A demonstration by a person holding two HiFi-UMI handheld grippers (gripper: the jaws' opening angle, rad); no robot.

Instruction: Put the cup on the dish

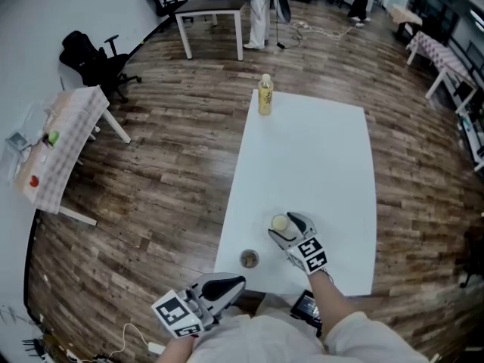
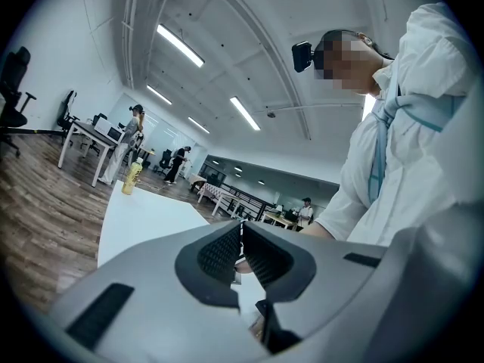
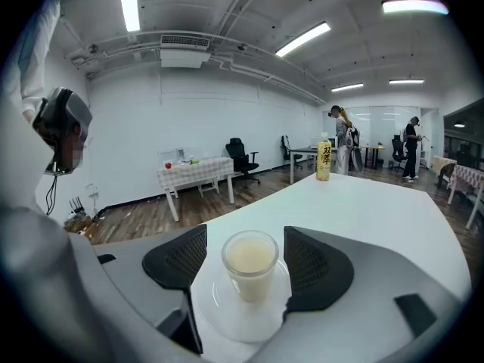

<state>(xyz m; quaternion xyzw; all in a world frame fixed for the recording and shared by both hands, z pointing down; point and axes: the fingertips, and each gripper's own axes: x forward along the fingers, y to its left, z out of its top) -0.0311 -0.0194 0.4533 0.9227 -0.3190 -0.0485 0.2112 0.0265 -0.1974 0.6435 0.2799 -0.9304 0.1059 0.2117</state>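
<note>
Right gripper view shows the cup (image 3: 250,267), with pale cream contents, standing upright on the middle of the pale round dish (image 3: 227,320). The dish lies flat on the white counter (image 1: 302,150). In the head view, cup and dish sit toward the counter's near end, somewhat left of its midline and set in from both long edges. A small brown round thing (image 1: 249,259) lies just beside the near-left edge. Beyond the dish the white surface runs on, broad and open, to a yellow bottle (image 1: 265,95) standing at the far-left corner. Wooden floor surrounds the counter on all sides.

The right tool (image 3: 246,257) is released. Its dark pads stand wide on either side of the cup, with a gap showing on each side, and neither pad touches it. The left tool (image 2: 240,252) is clenched on nothing, pad against pad, and is held low off the counter's near-left corner, close to the person's body.
</note>
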